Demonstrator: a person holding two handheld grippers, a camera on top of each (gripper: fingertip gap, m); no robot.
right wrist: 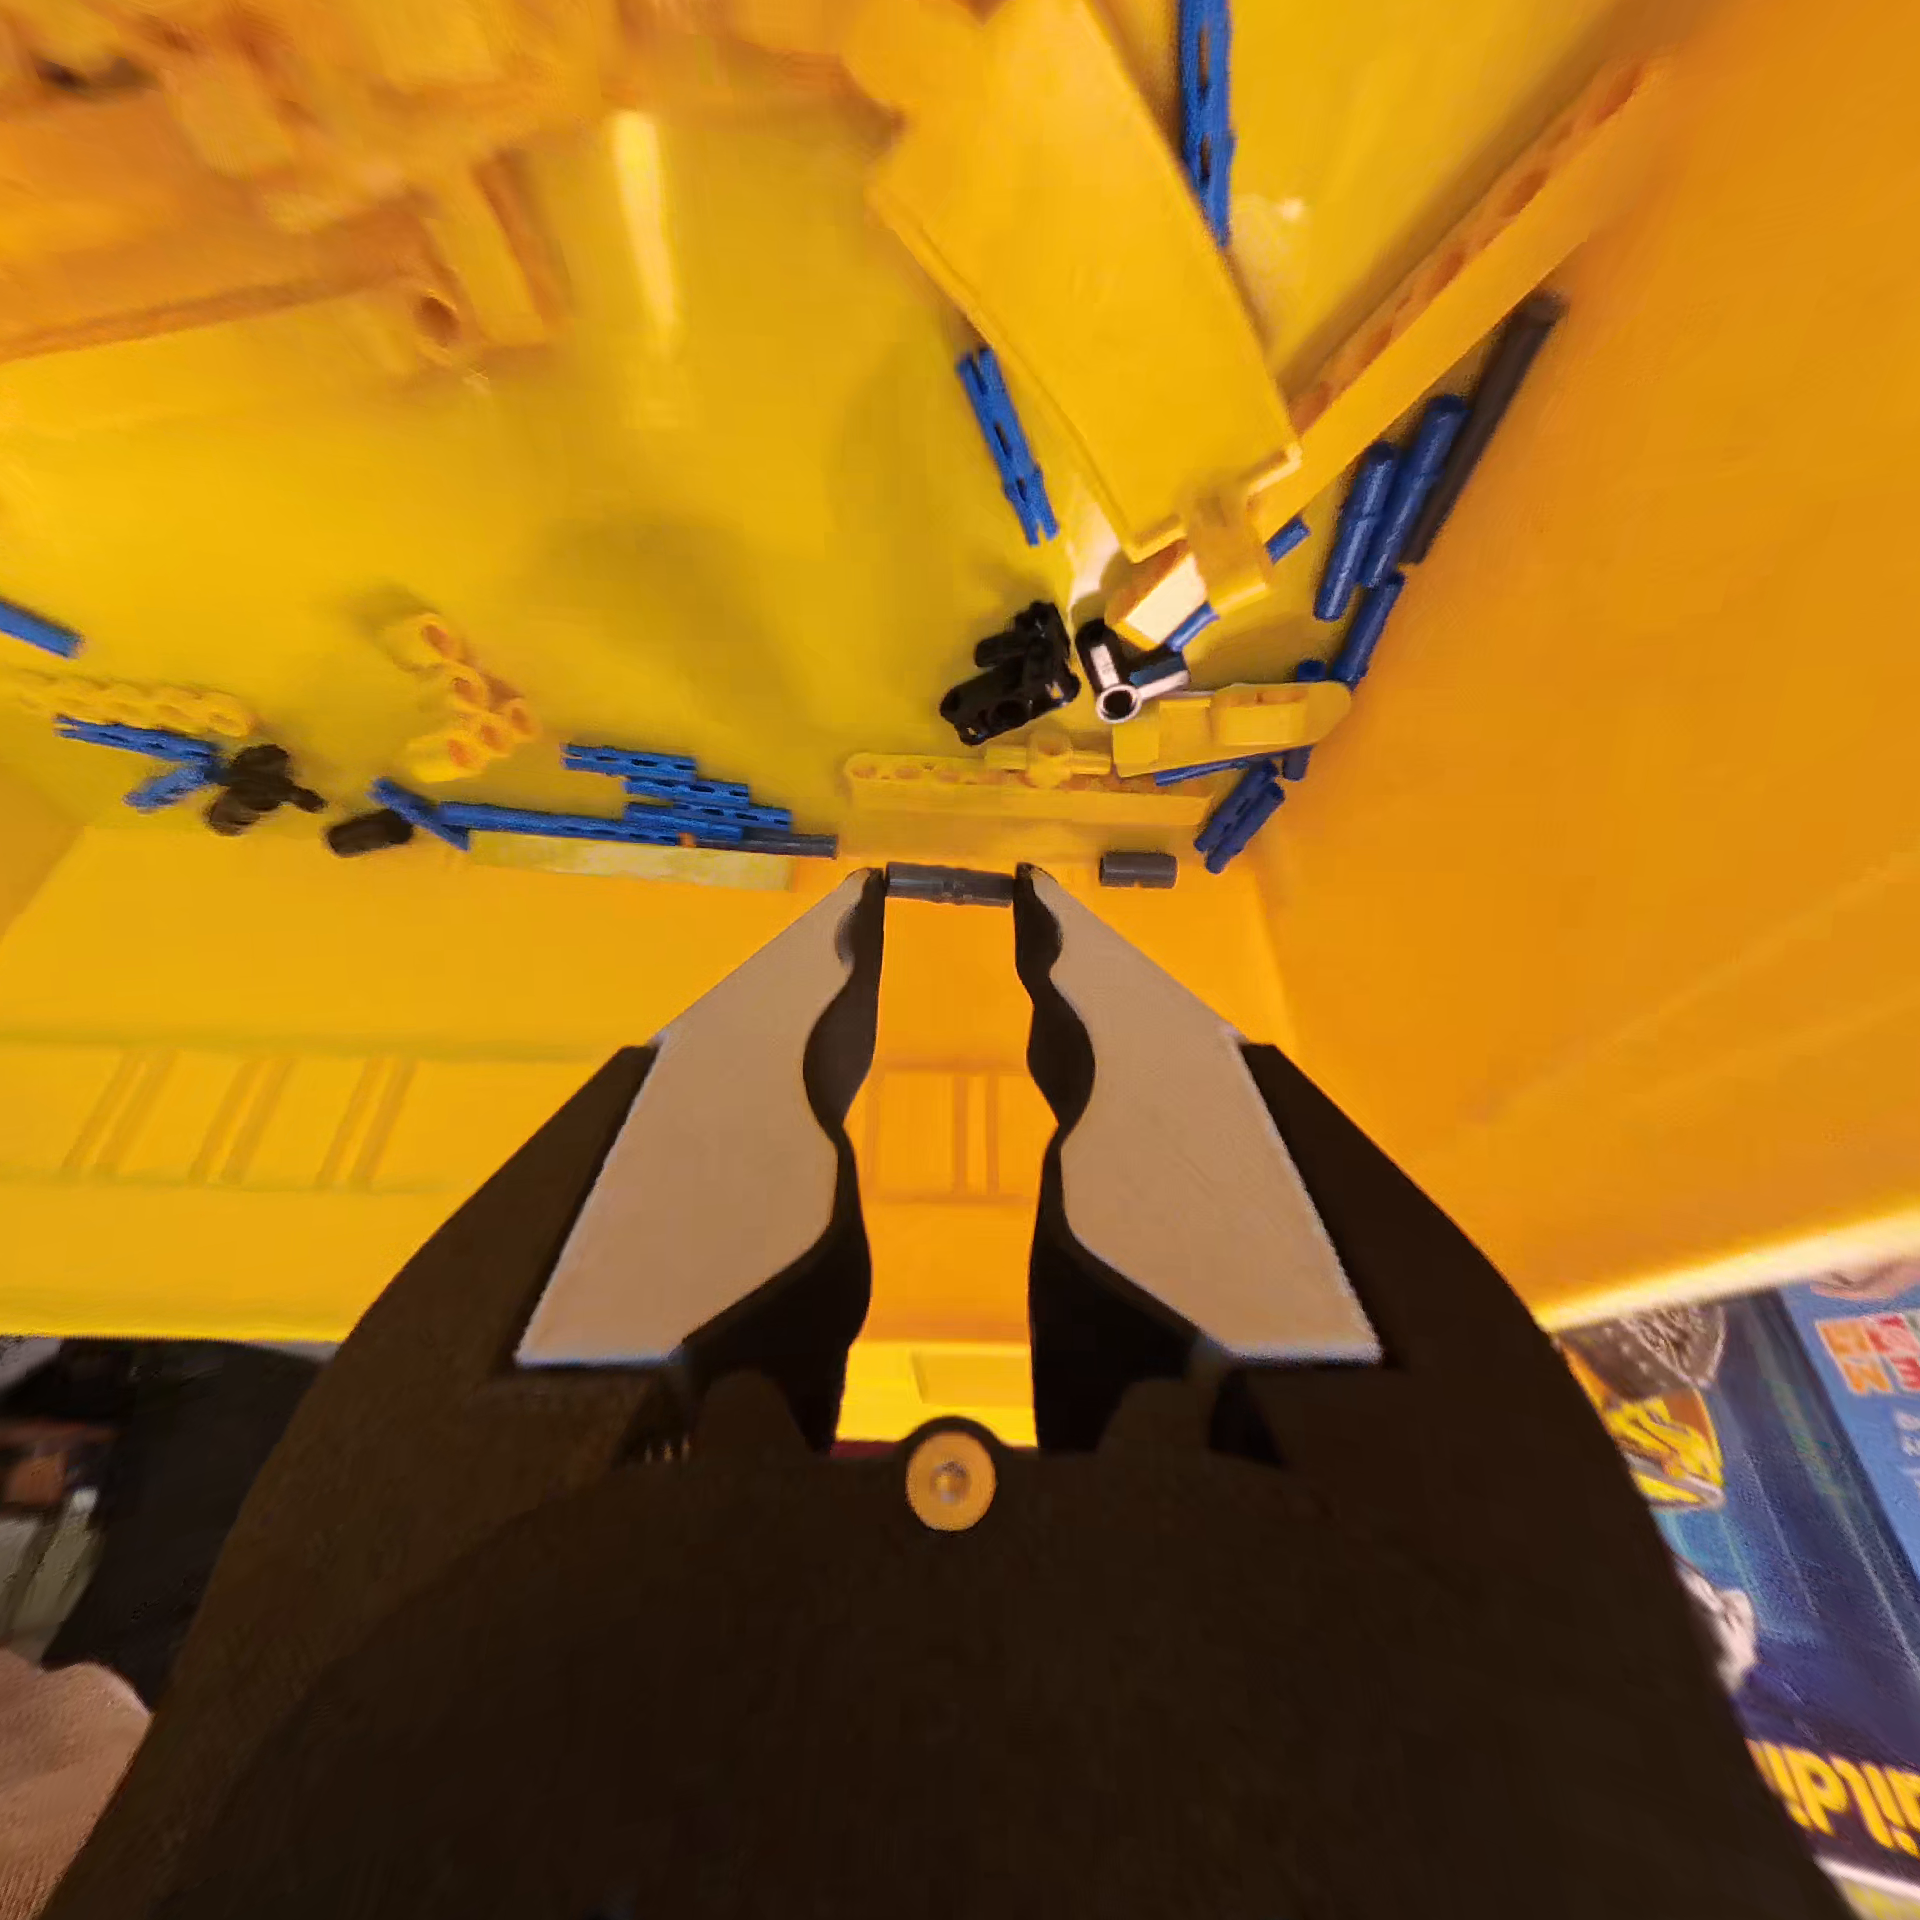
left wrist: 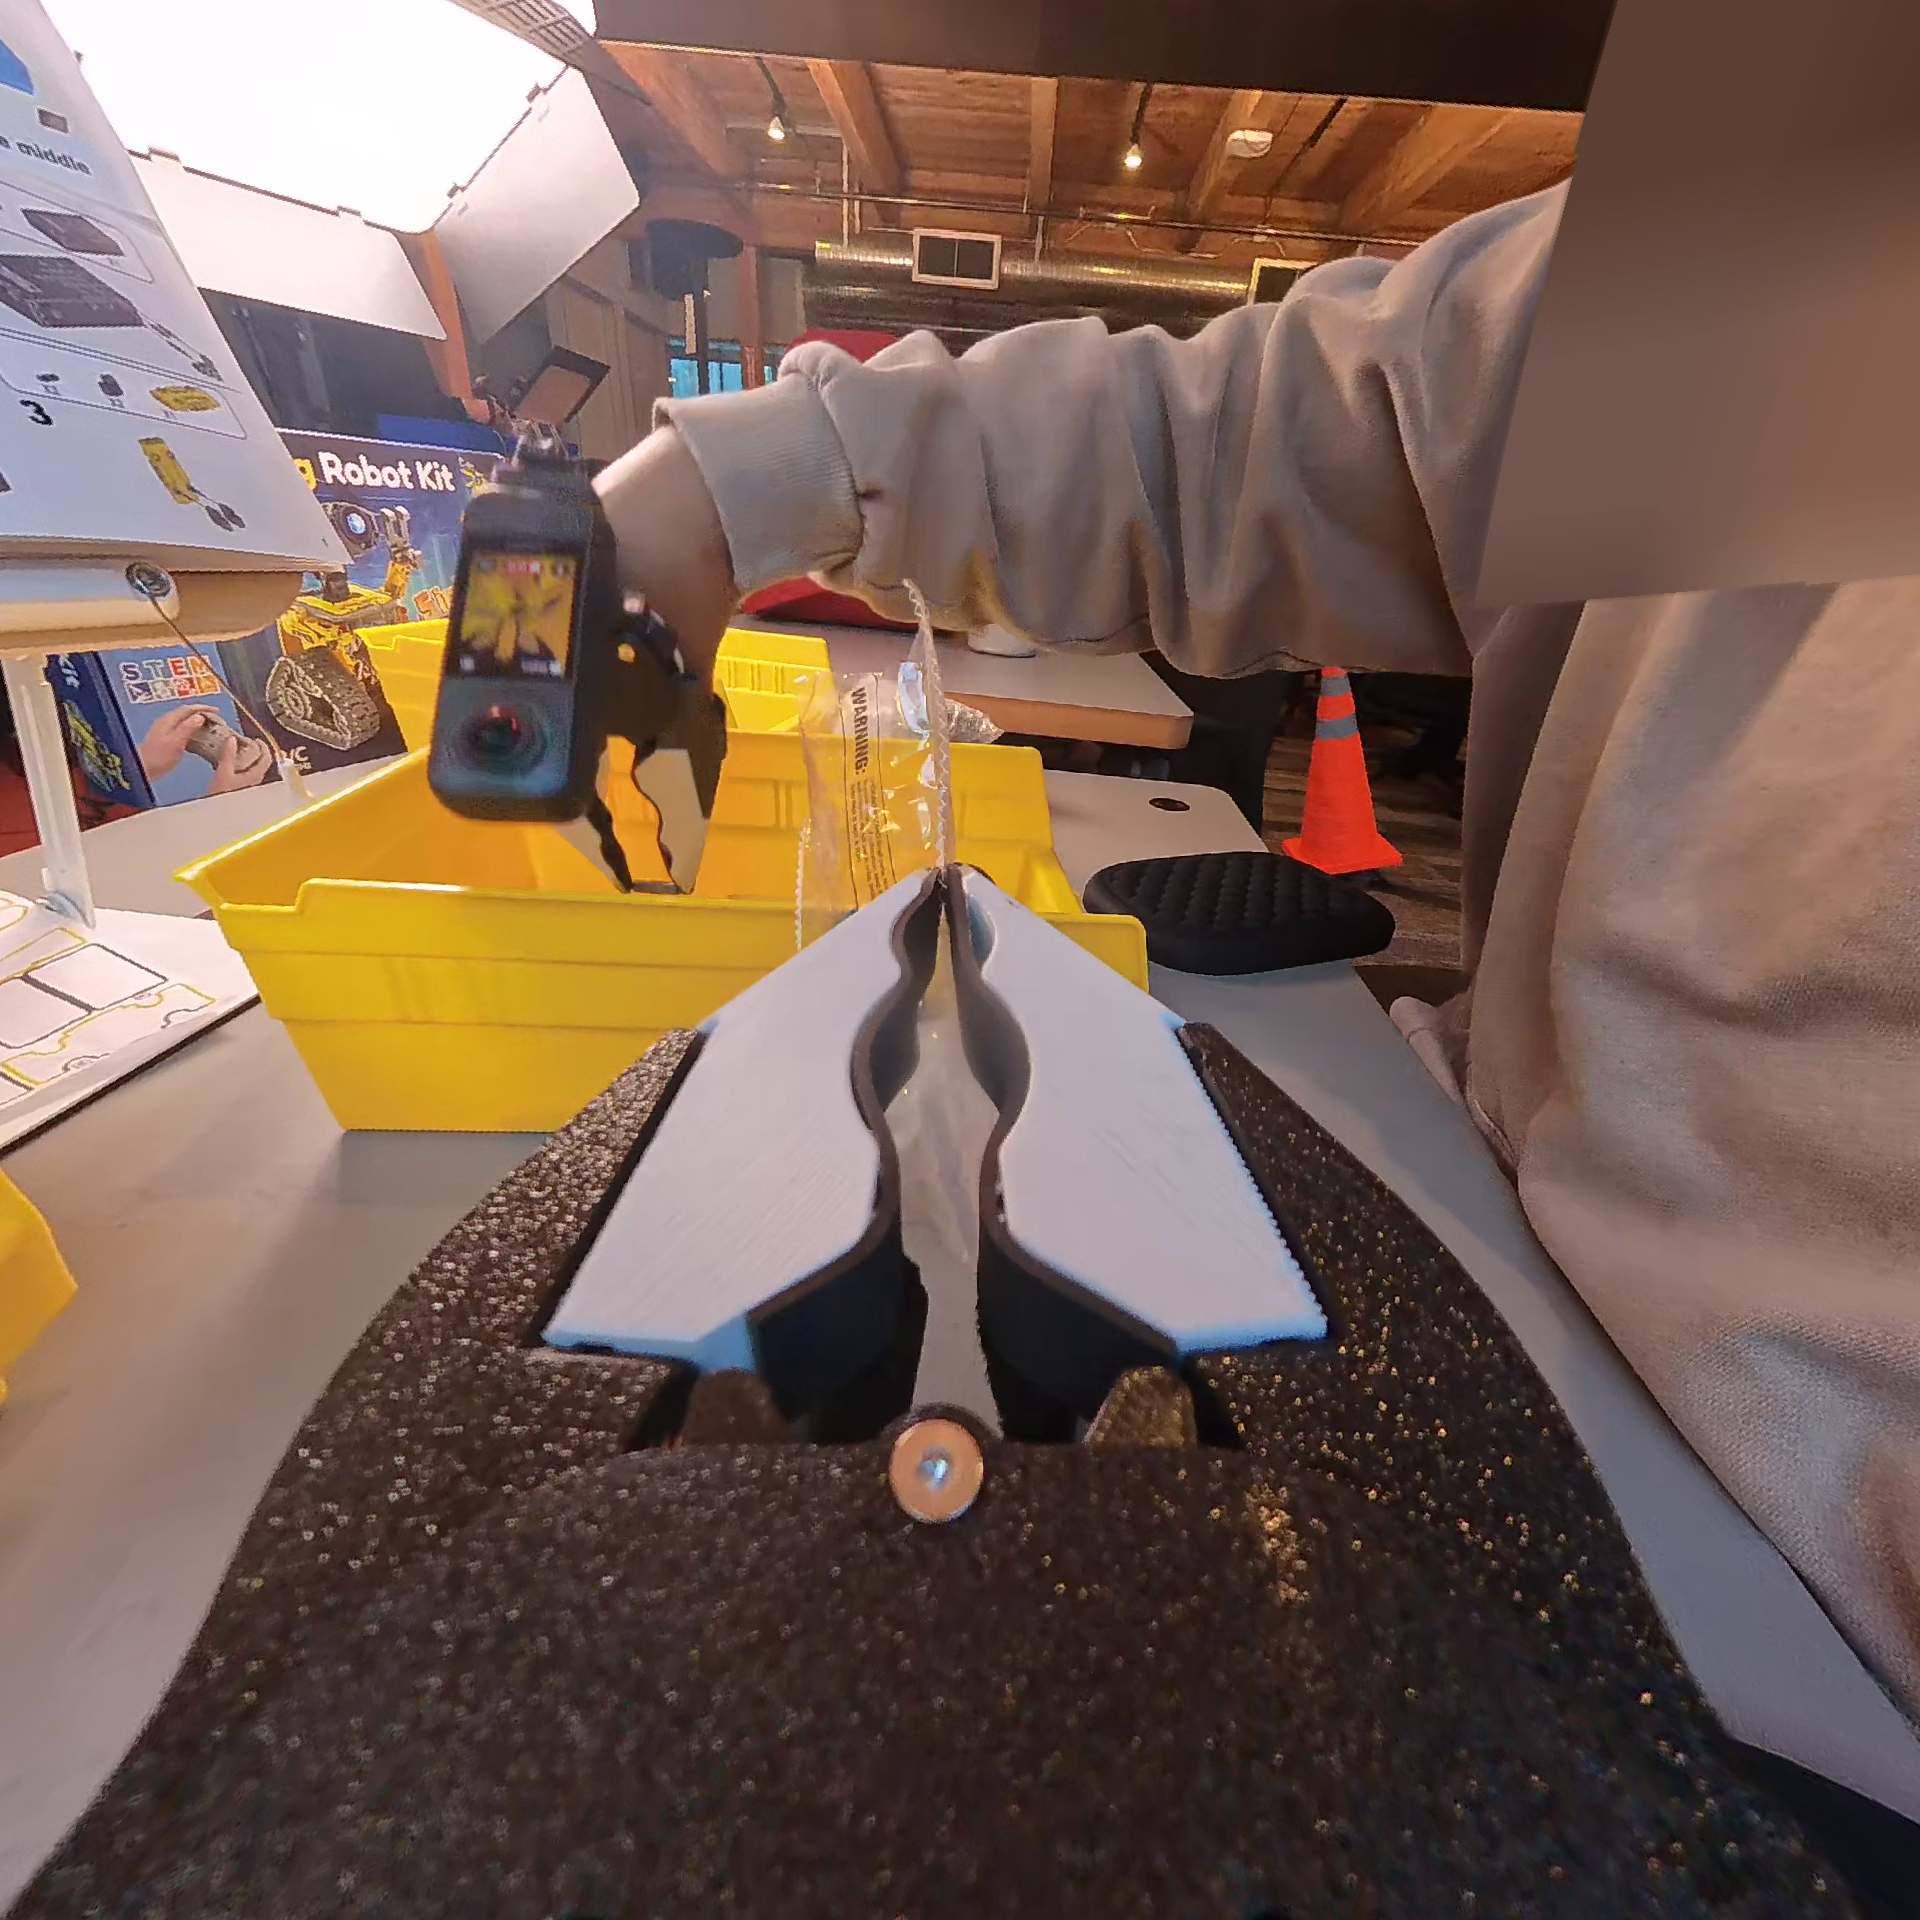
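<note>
My left gripper (left wrist: 943,881) is shut on a clear plastic bag (left wrist: 883,769) and holds it upright above the table, just in front of the yellow bin (left wrist: 665,997). My right gripper (right wrist: 948,881) reaches down inside the yellow bin (right wrist: 1558,831) and is shut on a small grey pin (right wrist: 948,885), held end to end between its fingertips near the bin's floor. In the left wrist view the right gripper (left wrist: 655,883) dips into the bin, with its camera (left wrist: 509,665) and a sleeved arm (left wrist: 1091,468) behind it.
The bin floor holds blue pins (right wrist: 665,800), black connectors (right wrist: 1013,675), yellow beams (right wrist: 1081,301) and another grey pin (right wrist: 1138,869). An instruction booklet (left wrist: 114,343) on a stand, a blue kit box (left wrist: 343,613), a black pad (left wrist: 1236,909) and an orange cone (left wrist: 1338,779) surround the grey table (left wrist: 208,1299). One gripper's finger ends stand about 30 centimeters off the other's.
</note>
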